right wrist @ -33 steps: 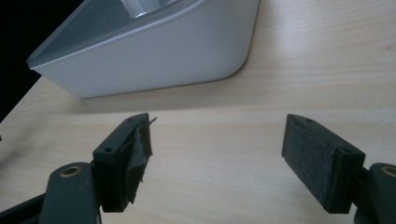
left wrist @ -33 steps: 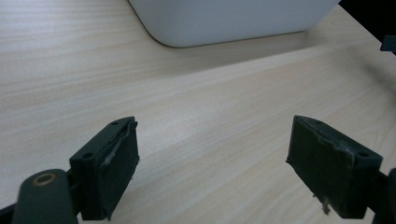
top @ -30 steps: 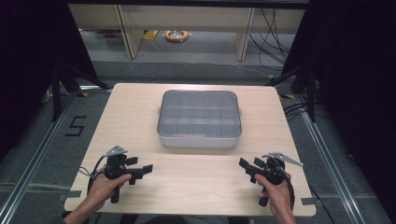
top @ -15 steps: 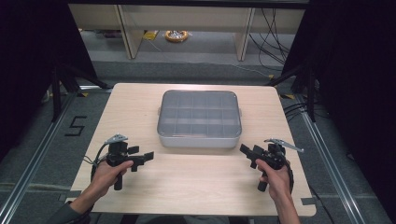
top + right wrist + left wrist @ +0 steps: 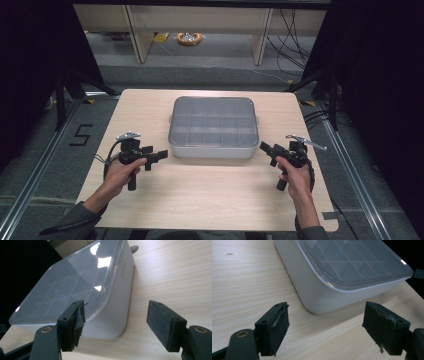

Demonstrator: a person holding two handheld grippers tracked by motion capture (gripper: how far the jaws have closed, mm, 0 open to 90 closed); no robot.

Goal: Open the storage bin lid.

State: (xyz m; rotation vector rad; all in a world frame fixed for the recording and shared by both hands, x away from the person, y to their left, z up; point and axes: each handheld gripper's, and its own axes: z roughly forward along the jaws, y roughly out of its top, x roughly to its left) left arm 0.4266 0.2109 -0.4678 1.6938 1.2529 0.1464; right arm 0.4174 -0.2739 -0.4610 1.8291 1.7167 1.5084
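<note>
A grey compartment box with a clear lid [image 5: 213, 127] lies shut in the middle of the wooden table [image 5: 215, 200]. My left gripper [image 5: 159, 156] points right at the box's near left corner [image 5: 317, 302], a short way off it. My right gripper [image 5: 266, 149] points left at the near right corner [image 5: 117, 315], also just short of it. Both grippers are open. Their jaws have just been closing a little, with nothing between them. In the left gripper view my gripper [image 5: 328, 331] frames the corner, as does my gripper [image 5: 117, 325] in the right gripper view.
A small tab [image 5: 134, 249] sticks out of the box's far end. Bare tabletop lies in front of the box and on both sides. Beyond the table's far edge are shelf legs, cables and a yellow coil [image 5: 189, 38] on the floor.
Both hands have moved forward and inward from the table's near edge, bringing each gripper close to a near corner of the box. The box has not moved.
</note>
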